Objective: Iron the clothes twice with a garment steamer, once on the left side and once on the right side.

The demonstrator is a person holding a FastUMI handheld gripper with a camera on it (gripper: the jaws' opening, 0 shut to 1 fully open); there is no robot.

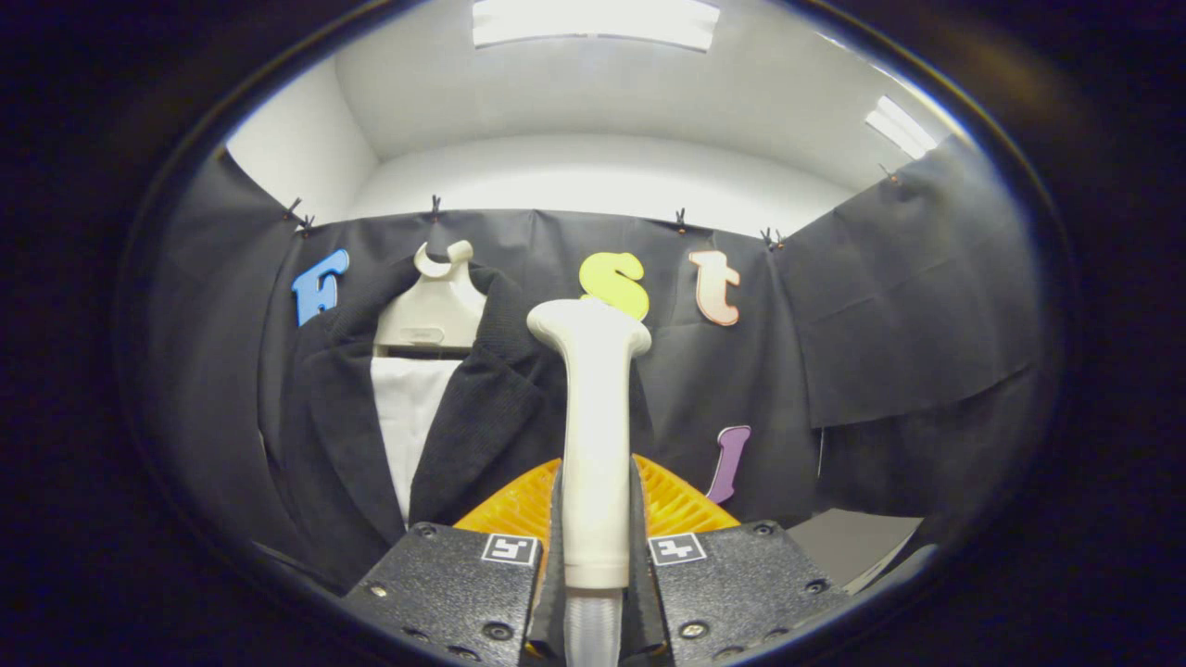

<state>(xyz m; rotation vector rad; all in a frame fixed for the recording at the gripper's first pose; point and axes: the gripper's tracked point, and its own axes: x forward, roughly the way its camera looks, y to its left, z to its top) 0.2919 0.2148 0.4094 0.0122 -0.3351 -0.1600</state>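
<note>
The gripper (594, 547) is nearest, its two fingers pinching the handle of the steamer (593, 435), which stands upright between them with its head at the top and a ribbed hose at its base. Beyond and to the left, a dark jacket (347, 435) over a white shirt (405, 417) hangs on a pale hanger (435, 310) against the far wall.
</note>
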